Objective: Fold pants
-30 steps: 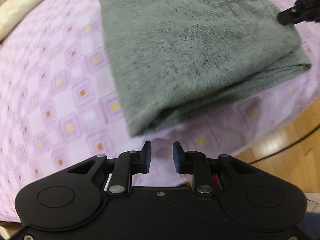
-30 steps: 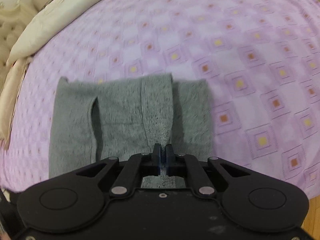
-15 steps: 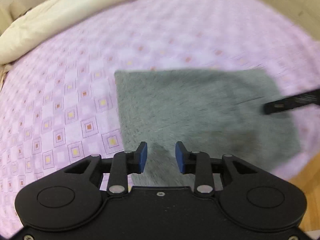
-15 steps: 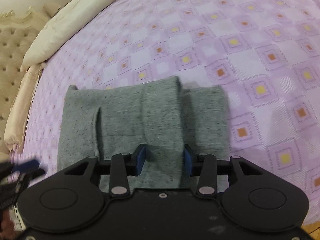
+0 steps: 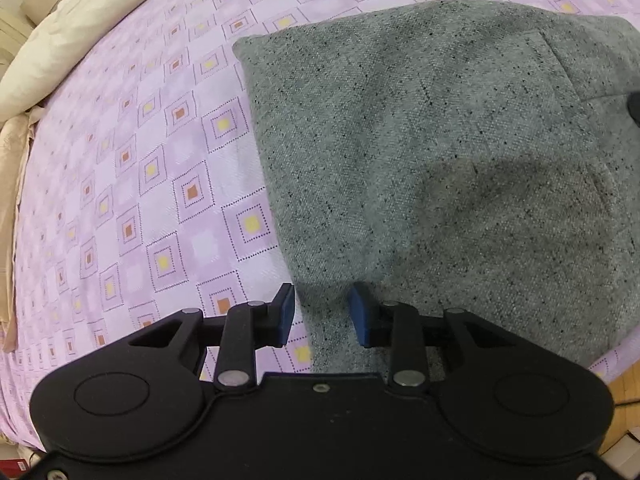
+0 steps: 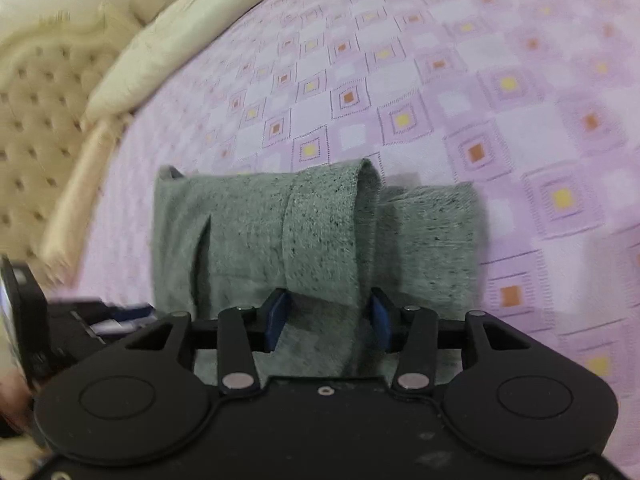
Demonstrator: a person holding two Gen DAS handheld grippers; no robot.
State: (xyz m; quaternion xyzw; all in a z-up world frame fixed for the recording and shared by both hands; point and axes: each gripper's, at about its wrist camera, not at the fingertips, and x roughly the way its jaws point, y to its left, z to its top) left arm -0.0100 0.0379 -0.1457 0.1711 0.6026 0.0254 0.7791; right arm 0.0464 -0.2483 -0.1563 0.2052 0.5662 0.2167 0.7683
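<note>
The grey speckled pants (image 5: 440, 152) lie folded into a compact block on the purple patterned bed cover (image 5: 160, 160). My left gripper (image 5: 322, 314) is open and empty, its fingers just above the block's near left edge. In the right wrist view the pants (image 6: 320, 232) show a waistband fold standing up in the middle. My right gripper (image 6: 326, 320) is open, its fingers either side of that raised fold without pinching it. The left gripper's body (image 6: 48, 320) shows at the left edge of the right wrist view.
A cream pillow (image 5: 80, 28) lies at the far left of the bed; it also shows in the right wrist view (image 6: 160, 52). A tufted cream headboard (image 6: 36, 96) stands behind it. The bed edge and wooden floor (image 5: 624, 384) are at the lower right.
My right gripper opened and let go of the pants. My left gripper moved closer over the block's near left edge, still open.
</note>
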